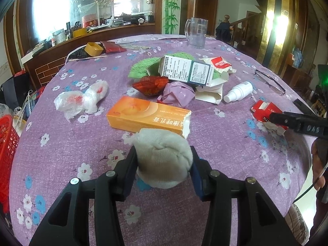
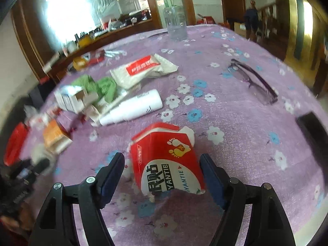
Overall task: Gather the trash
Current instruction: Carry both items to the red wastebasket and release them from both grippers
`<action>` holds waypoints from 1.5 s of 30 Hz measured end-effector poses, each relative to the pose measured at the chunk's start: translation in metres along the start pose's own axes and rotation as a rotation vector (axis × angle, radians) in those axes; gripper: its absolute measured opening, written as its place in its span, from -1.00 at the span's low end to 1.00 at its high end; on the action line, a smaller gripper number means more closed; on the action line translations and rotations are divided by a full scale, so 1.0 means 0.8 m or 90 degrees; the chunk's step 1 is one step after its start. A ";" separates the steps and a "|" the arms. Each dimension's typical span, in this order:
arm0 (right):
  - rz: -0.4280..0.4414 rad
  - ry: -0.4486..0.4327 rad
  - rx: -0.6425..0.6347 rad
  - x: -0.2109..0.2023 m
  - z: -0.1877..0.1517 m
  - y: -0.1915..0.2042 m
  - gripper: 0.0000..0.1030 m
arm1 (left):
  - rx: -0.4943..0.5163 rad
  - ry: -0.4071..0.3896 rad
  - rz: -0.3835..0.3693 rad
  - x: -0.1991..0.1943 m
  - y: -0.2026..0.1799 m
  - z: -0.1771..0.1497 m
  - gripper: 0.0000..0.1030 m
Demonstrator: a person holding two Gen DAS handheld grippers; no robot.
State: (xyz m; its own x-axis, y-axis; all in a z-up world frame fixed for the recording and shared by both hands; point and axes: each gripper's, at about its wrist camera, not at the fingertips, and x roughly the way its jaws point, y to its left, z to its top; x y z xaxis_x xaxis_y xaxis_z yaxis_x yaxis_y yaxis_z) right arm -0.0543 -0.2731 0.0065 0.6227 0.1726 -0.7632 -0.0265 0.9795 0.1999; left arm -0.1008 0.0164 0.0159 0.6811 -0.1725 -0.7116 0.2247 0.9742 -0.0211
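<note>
Torn red/white carton (image 2: 168, 160) sits btwn wide right claw (image 2: 162, 176); left claw (image 1: 164, 164) grips white sock ball (image 1: 163, 157).

Right view motion-blurred at left; red basket (image 1: 7, 143) cut off, perhaps half hidden

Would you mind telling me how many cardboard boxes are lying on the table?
3: orange box near the front, white printed box on the central pile, torn red box between the right tongs. Others may be buried.

Bright window (image 1: 48, 10) glares behind a wood-framed glass partition (image 1: 114, 4); brown door (image 1: 205, 12), staircase (image 1: 244, 26) beyond.
</note>
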 end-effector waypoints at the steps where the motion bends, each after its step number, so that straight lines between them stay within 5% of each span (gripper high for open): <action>1: -0.008 0.002 -0.011 0.002 -0.002 0.003 0.45 | 0.001 -0.001 0.000 -0.001 0.000 -0.001 -0.11; 9: -0.013 -0.013 -0.034 -0.004 -0.011 0.014 -0.10 | 0.012 -0.012 -0.004 -0.009 -0.002 -0.005 -0.20; 17: 0.005 -0.067 -0.034 -0.042 -0.010 0.028 -0.11 | 0.006 -0.033 -0.017 -0.032 0.003 -0.005 -0.21; 26: 0.095 -0.095 -0.054 -0.076 0.009 0.077 -0.11 | -0.029 -0.070 0.005 -0.067 0.039 0.002 -0.21; 45: 0.322 -0.004 -0.250 -0.025 0.058 0.401 -0.08 | -0.234 -0.117 0.212 -0.153 0.297 -0.026 -0.21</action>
State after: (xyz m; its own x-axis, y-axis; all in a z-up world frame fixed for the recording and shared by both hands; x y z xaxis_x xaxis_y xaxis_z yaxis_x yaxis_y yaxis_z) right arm -0.0394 0.0326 0.1144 0.4624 0.6236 -0.6303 -0.6022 0.7427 0.2929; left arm -0.1451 0.2719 0.0833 0.7926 0.1643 -0.5872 -0.2608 0.9618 -0.0830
